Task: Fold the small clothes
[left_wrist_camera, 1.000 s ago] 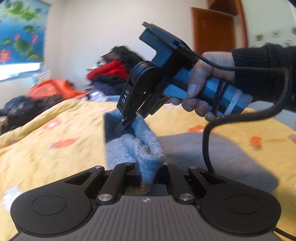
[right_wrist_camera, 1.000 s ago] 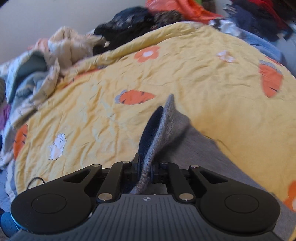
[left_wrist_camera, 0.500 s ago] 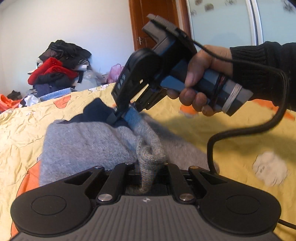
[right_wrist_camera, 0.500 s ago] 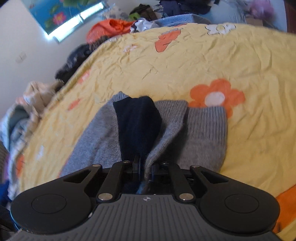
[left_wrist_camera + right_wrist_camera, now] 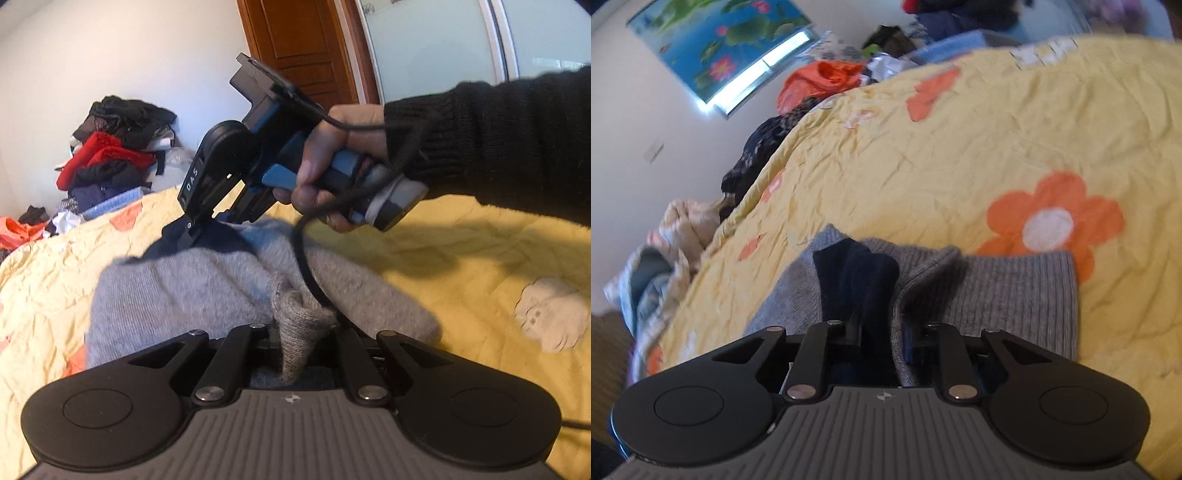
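A small grey knit garment [image 5: 192, 291] with a dark navy part [image 5: 218, 243] lies folded over on the yellow bedspread [image 5: 480, 258]. My left gripper [image 5: 301, 332] is shut on a bunched grey edge of it. My right gripper [image 5: 192, 230], seen from the left wrist view in a hand with a black sleeve, is shut on the navy edge at the far side. In the right wrist view the right gripper [image 5: 882, 332] pinches the navy and grey cloth [image 5: 997, 291], which lies low on the bedspread [image 5: 923, 166].
A pile of red, black and dark clothes [image 5: 114, 155] sits beyond the bed's far edge. An orange garment [image 5: 827, 81] and dark clothes [image 5: 764, 147] lie at the bed's side. A wooden door [image 5: 303, 48] stands behind. The black cable [image 5: 306, 266] hangs over the garment.
Both grippers have brought the garment down from hanging in the air onto the bedspread, where it now lies folded over. Both stay shut on it.
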`<control>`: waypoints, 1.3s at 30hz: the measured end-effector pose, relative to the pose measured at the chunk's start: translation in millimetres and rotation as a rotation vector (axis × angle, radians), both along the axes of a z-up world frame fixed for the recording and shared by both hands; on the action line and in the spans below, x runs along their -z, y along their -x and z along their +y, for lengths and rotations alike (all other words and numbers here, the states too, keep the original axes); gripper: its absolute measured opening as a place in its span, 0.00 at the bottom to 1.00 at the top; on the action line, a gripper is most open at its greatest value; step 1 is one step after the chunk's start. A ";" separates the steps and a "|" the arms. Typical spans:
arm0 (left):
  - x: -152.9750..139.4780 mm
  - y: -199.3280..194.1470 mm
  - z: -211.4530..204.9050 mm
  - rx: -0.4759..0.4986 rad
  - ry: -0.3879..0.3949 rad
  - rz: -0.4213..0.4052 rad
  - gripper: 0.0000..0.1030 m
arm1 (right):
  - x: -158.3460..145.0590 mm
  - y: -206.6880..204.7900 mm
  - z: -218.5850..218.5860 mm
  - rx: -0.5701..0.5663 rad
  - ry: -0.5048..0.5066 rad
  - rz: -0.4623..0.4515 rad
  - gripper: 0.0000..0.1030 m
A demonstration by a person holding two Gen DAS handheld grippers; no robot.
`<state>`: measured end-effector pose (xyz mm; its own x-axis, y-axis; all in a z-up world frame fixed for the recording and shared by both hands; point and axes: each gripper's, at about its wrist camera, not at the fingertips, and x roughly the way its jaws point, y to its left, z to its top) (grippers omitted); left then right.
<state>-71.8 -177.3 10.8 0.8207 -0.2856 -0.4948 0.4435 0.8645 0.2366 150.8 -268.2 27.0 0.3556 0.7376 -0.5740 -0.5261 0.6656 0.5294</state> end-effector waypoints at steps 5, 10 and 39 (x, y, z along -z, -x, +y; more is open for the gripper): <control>0.9 -2.0 -17.6 0.058 -0.026 -0.003 0.06 | -12.5 -7.4 -45.3 0.098 -0.065 -0.032 0.20; 12.0 -3.9 -22.1 0.070 -0.054 -0.006 0.06 | 22.7 -3.7 -56.7 0.142 -0.040 0.030 0.21; 16.6 -210.0 191.2 -0.359 0.897 0.609 0.29 | 37.9 32.2 -50.9 0.242 -0.171 0.133 0.41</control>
<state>138.2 13.9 -5.8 0.6199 -0.5341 -0.5749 -0.0342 0.7136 -0.6997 118.7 -319.1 -10.9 0.4627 0.7308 -0.5019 -0.2826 0.6582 0.6978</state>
